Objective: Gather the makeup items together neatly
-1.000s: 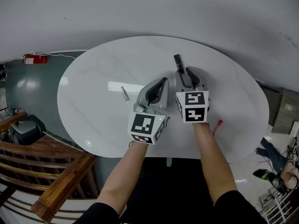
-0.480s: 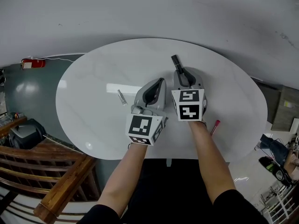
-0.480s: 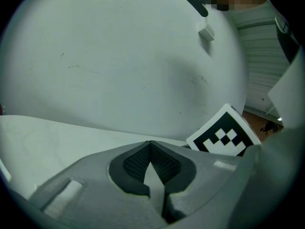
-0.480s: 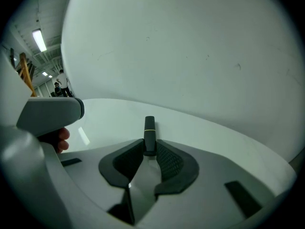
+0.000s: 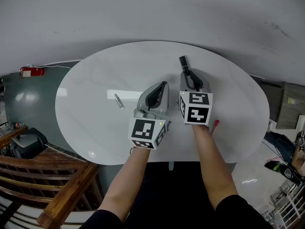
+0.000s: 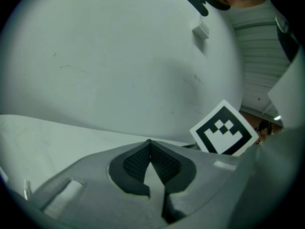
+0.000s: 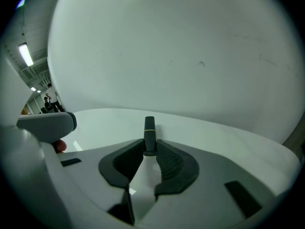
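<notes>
The right hand-held gripper (image 7: 149, 146), its jaws having just been closing, is pinched on a black tube (image 7: 149, 128) and angled down over the tabletop (image 5: 95, 80). The left hand-held gripper (image 5: 163, 85) is held just beside it, pressed together and empty. A silver tube (image 5: 118, 100) and a red stick (image 5: 215, 126) are seen well apart on either side.

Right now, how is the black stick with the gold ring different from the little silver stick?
The black stick with the gold ring is dark; the little silver stick is pale and shiny. The black one is pinched in the right gripper, whose jaws have just been closing; the silver one lies loose on the white round table. Both are slim sticks.
</notes>
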Motion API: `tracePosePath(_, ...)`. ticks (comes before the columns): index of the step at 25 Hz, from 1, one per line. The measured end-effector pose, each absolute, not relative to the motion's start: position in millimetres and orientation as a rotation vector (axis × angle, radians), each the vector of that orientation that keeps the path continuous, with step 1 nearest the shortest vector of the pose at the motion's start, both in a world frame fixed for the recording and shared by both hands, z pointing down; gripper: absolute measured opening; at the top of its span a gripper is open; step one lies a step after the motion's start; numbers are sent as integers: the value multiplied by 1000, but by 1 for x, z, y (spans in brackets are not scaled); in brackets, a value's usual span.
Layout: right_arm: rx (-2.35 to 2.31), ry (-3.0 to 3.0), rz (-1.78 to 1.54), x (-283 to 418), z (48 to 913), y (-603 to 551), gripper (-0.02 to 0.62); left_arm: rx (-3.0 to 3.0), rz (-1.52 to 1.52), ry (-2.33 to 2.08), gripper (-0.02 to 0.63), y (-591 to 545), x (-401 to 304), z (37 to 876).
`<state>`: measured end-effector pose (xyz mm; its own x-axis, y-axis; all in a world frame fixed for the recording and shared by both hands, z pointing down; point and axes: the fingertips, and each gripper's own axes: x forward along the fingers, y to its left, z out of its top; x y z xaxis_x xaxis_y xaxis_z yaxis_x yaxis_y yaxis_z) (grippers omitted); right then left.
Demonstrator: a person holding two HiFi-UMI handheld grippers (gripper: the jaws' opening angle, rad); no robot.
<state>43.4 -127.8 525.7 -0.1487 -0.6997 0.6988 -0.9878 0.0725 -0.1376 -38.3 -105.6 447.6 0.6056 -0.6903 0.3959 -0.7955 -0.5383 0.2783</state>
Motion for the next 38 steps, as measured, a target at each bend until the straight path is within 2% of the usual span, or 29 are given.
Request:
tracePosePath(12, 1816, -1761, 948, 94, 536, -103, 95, 2437, 357, -1122, 9, -95, -7, 450)
tracePosePath(30, 1848, -1681, 1016, 90, 543, -100, 98, 2428, 371, -1129, 9, -90, -8, 455)
tracePosePath(38, 1844, -1694, 1023, 90, 535, -96, 130, 2432, 371, -1121, 9, -86, -8, 454)
